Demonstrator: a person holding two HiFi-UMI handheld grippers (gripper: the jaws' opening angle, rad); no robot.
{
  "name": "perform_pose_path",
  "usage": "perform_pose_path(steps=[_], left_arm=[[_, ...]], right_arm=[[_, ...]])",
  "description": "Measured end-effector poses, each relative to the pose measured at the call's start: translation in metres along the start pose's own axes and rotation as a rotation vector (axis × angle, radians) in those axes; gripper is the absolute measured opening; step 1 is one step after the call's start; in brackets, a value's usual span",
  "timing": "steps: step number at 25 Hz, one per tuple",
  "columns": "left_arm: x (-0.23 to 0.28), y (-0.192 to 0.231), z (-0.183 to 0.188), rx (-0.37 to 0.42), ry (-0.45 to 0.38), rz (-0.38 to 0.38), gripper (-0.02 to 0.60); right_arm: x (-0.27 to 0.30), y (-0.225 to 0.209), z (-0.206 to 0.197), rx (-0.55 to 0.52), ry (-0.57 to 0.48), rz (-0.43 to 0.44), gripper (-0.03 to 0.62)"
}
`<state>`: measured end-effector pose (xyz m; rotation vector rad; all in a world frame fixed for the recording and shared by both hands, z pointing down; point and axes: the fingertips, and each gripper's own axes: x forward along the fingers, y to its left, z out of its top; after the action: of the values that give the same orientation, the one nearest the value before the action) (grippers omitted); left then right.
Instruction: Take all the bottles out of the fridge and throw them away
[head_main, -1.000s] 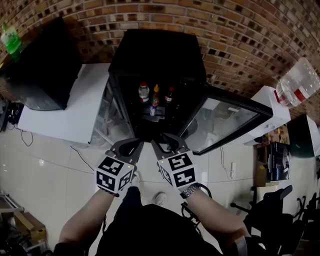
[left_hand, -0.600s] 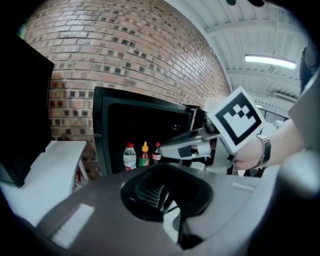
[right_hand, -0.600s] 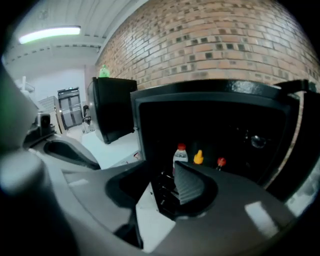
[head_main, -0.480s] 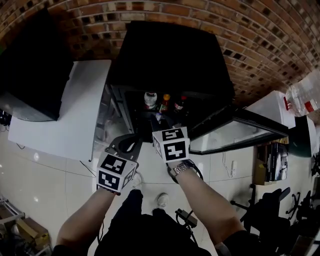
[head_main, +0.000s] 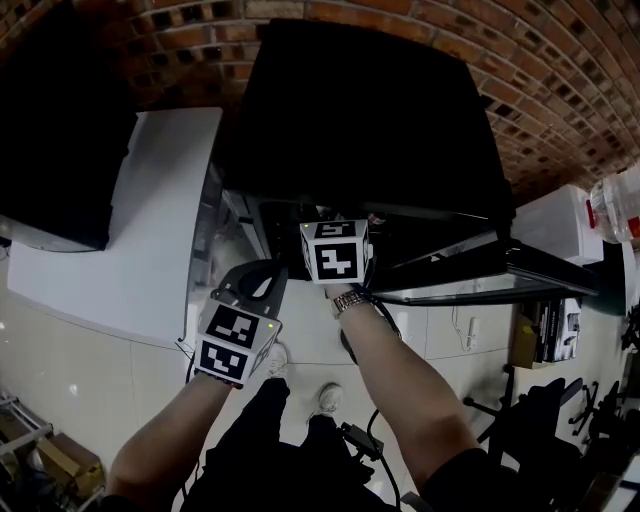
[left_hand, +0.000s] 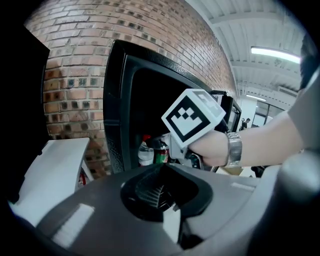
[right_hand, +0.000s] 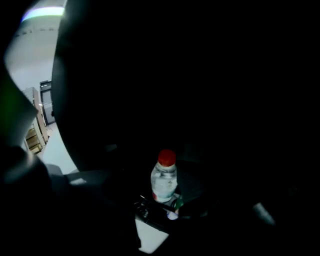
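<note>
The black fridge (head_main: 370, 110) stands open. In the left gripper view a clear bottle with a red cap (left_hand: 145, 152) and a green-labelled bottle (left_hand: 160, 153) stand on its shelf. My right gripper (right_hand: 162, 215) reaches into the dark interior. Its jaws have just been opening and stand apart, and the red-capped clear bottle (right_hand: 164, 181) is upright just ahead of them, untouched. My left gripper (head_main: 270, 270) hangs outside the fridge's front at lower left, its jaws together with nothing in them.
The fridge's glass door (head_main: 480, 275) swings out to the right. A white counter (head_main: 130, 220) with a black box (head_main: 50, 150) flanks the fridge on the left. A large water jug (head_main: 618, 200) sits on a white unit at far right. White floor tiles lie below.
Both hands have moved forward and down toward the fridge. The right gripper has gone from in front of the opening to inside it; the bottles are now hidden from the head view.
</note>
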<state>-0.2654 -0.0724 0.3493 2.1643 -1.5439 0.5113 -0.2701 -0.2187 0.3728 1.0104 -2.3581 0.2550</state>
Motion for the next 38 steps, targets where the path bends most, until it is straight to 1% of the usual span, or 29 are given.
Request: perform_pose_path(steps=[1,4,7,11,17,23,27,31,33,38], left_arm=[[0.001,0.001,-0.001,0.001,0.004,-0.003,0.003],[0.000,0.006,-0.006,0.001,0.019,-0.010,0.003],[-0.002,0.014,-0.012,-0.003,0.026,0.001,0.003],[-0.005,0.019,-0.016,-0.007,0.031,0.005,0.003],[-0.006,0.017,-0.015,-0.001,0.026,0.002,0.003],[-0.011,0.006,-0.014,0.003,0.017,-0.006,0.003],[-0.015,-0.001,-0.012,0.005,0.005,-0.020,0.003],[-0.017,-0.014,-0.013,0.010,0.000,-0.055,0.003],[-0.016,-0.023,-0.014,0.019,0.002,-0.082,0.003],[-0.004,-0.054,-0.023,0.046,0.021,-0.129,0.003]], right_arm=[[0.006,-0.002,0.001,0.003,0.001,-0.010,0.184],[0.022,-0.008,-0.003,0.016,0.022,-0.037,0.184],[0.034,-0.012,-0.007,0.021,0.044,-0.053,0.184],[0.043,-0.011,-0.011,0.022,0.075,-0.049,0.183],[0.033,-0.007,-0.011,0.039,0.068,-0.036,0.149],[0.003,0.006,-0.010,0.022,0.017,-0.006,0.143],[-0.027,0.021,-0.019,0.024,0.011,0.017,0.141],[-0.061,0.032,-0.037,0.030,0.022,0.028,0.141],[-0.080,0.034,-0.049,0.038,0.037,0.019,0.141],[-0.125,0.022,-0.088,0.066,0.070,-0.005,0.141]])
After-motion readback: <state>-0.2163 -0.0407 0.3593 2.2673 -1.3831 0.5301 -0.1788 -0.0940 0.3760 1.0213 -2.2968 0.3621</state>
